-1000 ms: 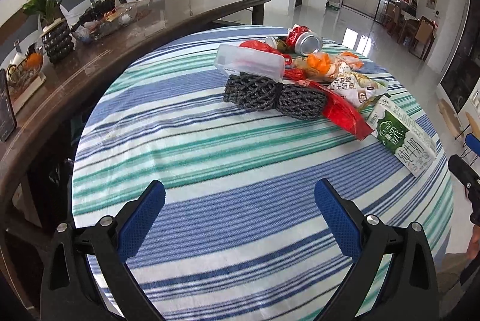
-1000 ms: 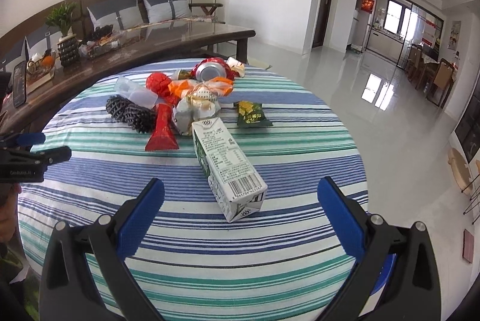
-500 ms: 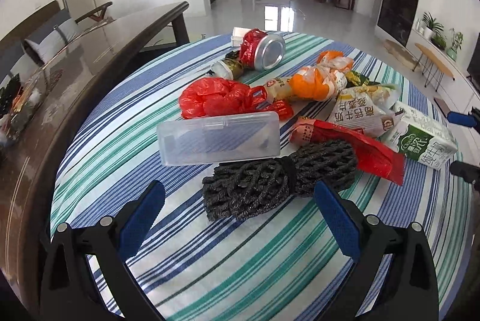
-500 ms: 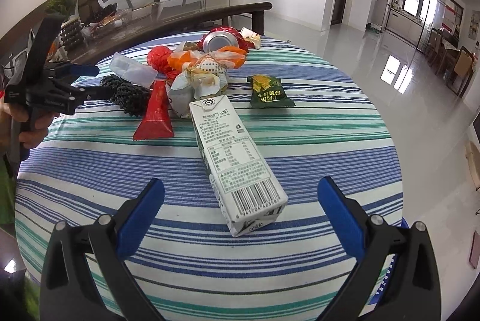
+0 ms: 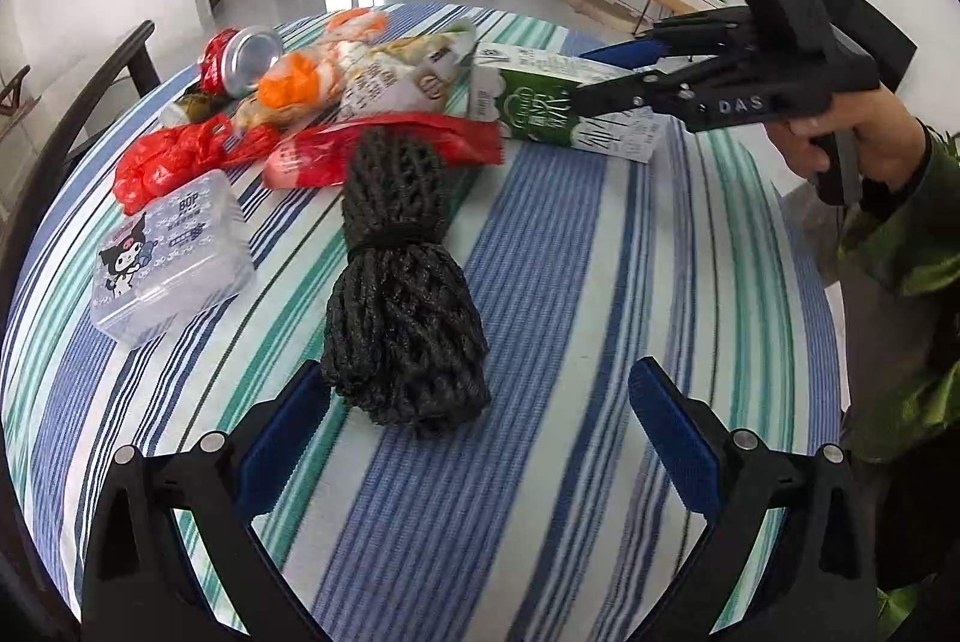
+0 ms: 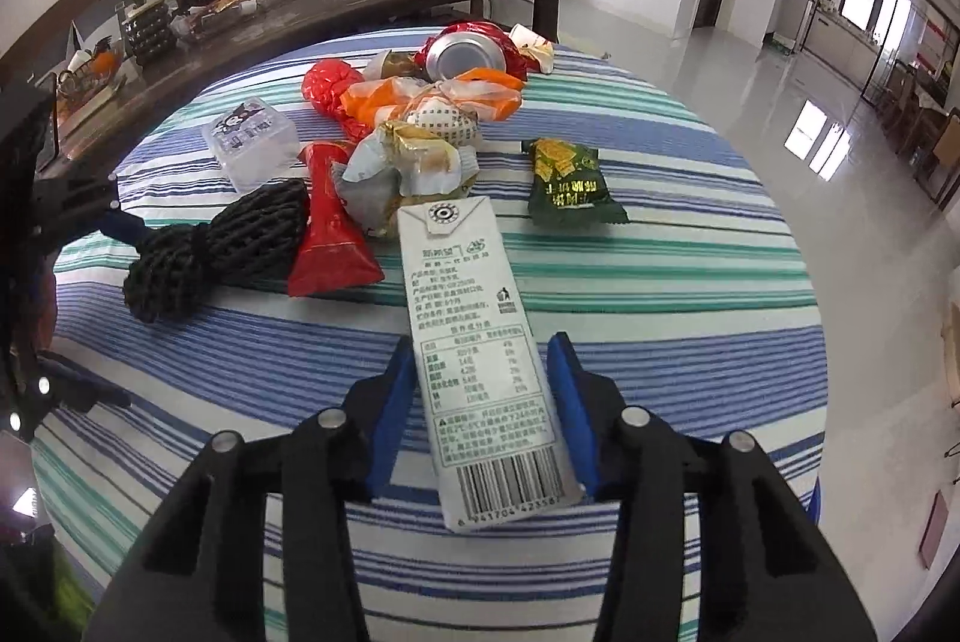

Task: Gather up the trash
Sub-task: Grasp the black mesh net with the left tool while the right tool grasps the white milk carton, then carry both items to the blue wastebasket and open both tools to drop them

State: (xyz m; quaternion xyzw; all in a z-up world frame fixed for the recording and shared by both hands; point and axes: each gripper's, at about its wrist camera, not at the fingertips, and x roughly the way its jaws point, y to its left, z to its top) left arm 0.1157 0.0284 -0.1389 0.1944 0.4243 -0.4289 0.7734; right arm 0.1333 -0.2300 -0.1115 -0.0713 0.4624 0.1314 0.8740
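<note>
Trash lies on a round striped table. My right gripper is shut on a white and green milk carton, which also shows in the left wrist view with the right gripper around it. My left gripper is open; a black foam net bundle lies between its fingers, nearer the left finger. Behind it lie a red wrapper, a clear plastic box, a red bag, an orange bag, a can and crumpled wrappers.
A green snack packet lies apart at the right of the pile. A dark glass-topped table with a plant and trays stands behind the round table. A dark chair back stands at the table's far left. Glossy floor surrounds the table.
My right gripper has moved forward and closed on the milk carton. My left gripper has swung round and come closer, so the black net bundle now lies lengthwise between its fingers.
</note>
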